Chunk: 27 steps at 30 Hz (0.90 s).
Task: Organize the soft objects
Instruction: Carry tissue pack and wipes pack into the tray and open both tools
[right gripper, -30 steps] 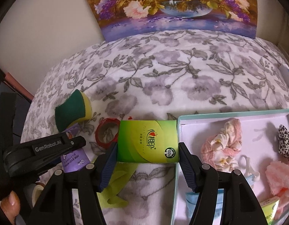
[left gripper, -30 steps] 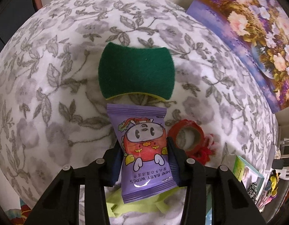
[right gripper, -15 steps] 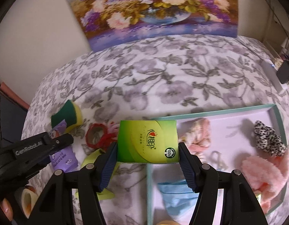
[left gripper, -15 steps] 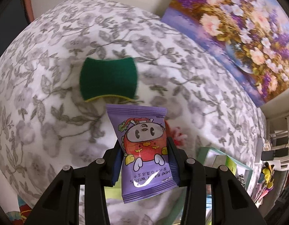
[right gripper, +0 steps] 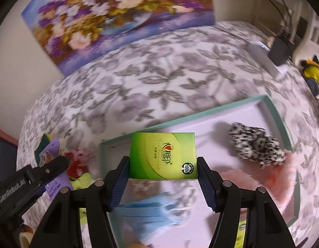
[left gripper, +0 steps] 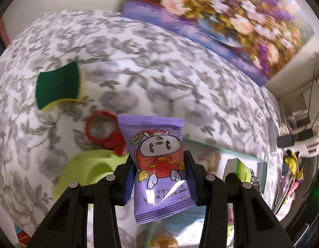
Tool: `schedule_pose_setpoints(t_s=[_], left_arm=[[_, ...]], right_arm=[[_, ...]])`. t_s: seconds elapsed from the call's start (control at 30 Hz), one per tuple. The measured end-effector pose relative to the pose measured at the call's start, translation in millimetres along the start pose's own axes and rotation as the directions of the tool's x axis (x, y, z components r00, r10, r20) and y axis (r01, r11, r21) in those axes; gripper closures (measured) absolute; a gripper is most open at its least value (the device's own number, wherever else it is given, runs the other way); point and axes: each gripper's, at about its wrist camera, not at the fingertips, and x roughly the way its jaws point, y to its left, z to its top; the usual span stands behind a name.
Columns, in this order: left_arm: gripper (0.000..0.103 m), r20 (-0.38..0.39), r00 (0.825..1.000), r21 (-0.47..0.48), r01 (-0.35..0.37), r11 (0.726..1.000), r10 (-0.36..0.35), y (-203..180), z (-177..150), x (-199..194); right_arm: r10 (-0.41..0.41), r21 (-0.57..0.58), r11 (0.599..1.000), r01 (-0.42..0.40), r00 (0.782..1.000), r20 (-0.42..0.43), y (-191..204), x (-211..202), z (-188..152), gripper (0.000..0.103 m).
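Purple baby-wipes packet (left gripper: 159, 163) sits clamped in the left tongs (left gripper: 158, 177), which tilt steeply down above the floral bed (left gripper: 138, 62). Right tongs (right gripper: 162, 177), angled down likewise, grip a green tissue pack (right gripper: 162, 156) over the teal-rimmed tray (right gripper: 273, 111).

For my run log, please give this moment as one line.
left gripper: holds wipes pack | right gripper: holds green tissue pack | over tray
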Motion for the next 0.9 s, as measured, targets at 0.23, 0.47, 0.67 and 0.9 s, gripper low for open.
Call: schedule_pose_setpoints(t_s=[0.23, 0.47, 0.67, 0.9], left_arm=[[0.057, -0.031, 0.999, 0.106, 0.045, 0.993, -0.042, -45.0, -16.1, 10.2], [0.057, -0.058, 0.996, 0.184, 0.071, 0.98, -0.061, -80.7, -30.6, 19.0], [0.057, -0.08, 0.995, 0.221, 0.077, 0.972, -0.061, -99.4, -39.9, 28.3], [0.057, -0.105, 0.993, 0.207, 0.081, 0.975, -0.06, -98.1, -42.2, 41.0]], right_arm=[[-0.036, 0.085, 0.996, 0.035, 0.999, 0.004, -46.0, -5.5, 5.6, 0.037], [-0.055, 0.127, 0.991, 0.052, 0.998, 0.02, -73.3, -14.4, 8.7, 0.037], [-0.076, 0.152, 0.986, 0.072, 0.997, 0.017, -87.4, -14.8, 8.8, 0.037], [-0.062, 0.157, 0.986, 0.061, 0.998, -0.001, -93.5, -7.3, 7.5, 0.037]])
